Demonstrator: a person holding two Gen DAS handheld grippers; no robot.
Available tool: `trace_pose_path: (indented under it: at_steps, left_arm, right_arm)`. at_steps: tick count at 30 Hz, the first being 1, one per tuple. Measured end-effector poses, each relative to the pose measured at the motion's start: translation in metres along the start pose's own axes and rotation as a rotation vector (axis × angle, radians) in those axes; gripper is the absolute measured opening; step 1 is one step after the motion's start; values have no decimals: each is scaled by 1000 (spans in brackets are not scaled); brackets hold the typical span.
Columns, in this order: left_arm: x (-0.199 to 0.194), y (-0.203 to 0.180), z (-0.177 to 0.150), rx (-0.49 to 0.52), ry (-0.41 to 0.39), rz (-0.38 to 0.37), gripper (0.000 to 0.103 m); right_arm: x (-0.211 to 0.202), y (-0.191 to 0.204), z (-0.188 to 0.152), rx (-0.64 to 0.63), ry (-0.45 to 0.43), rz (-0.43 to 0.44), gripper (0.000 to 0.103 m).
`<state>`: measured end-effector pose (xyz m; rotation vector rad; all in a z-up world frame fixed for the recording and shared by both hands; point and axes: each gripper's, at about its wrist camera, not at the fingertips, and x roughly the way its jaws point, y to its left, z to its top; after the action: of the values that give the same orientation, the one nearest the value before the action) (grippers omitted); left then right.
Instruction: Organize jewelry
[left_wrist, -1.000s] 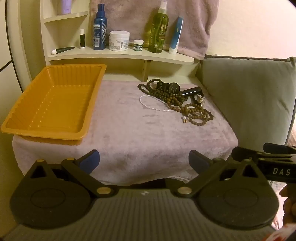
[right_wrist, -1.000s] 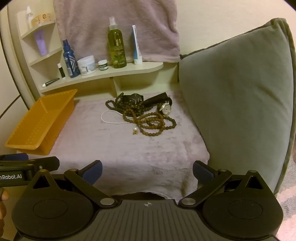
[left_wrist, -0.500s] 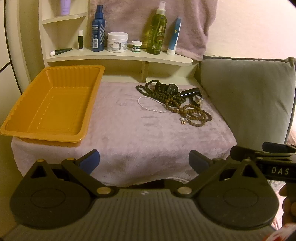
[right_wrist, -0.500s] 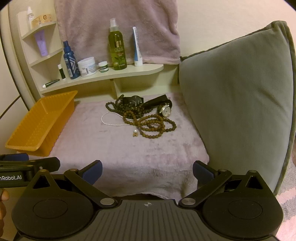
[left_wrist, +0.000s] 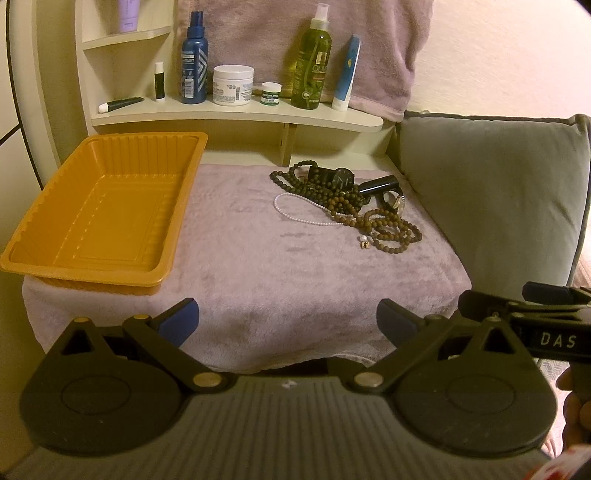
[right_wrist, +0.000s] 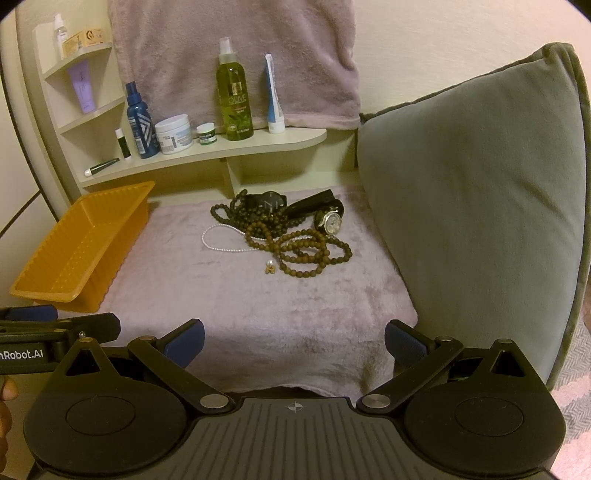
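Hovering wide open and empty off the bench's near edge, the left hand-held gripper (left_wrist: 288, 321) and right hand-held gripper (right_wrist: 293, 338) face the jewelry pile (right_wrist: 280, 229) near the far right corner, untouched, awaiting a first pick for the orange tray (left_wrist: 48, 254) along the left edge.

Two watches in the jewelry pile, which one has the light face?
The watch with the silver case, at the pile's right end near the cushion. The other watch, farther back toward the shelf, is all black.

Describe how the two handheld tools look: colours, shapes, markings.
Both match. The left tool and right tool each have black linkage arms on round discs, brass-coloured pivot pins, blue finger pads and a ribbed grey body. White lettering marks their sides: "DAS" and "nRobot.AI".
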<state>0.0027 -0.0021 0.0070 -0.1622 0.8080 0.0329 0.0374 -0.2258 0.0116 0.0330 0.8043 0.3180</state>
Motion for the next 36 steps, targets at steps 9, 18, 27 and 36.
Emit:
trace_pose_path:
  at_steps: [9,18,27,36]
  left_arm:
    - [0,0,0,0,0,0,102]
    - [0,0,1,0,-1,-1,102]
    - [0,0,0,0,-2,2,102]
    - [0,0,0,0,-2,2,102]
  right_arm:
    - [0,0,-1,1,-1,0,103]
    - [0,-1,2,2,4,0,103]
    - [0,-2,1,2,3,0,103]
    - [0,-2,1,3,3,1,103]
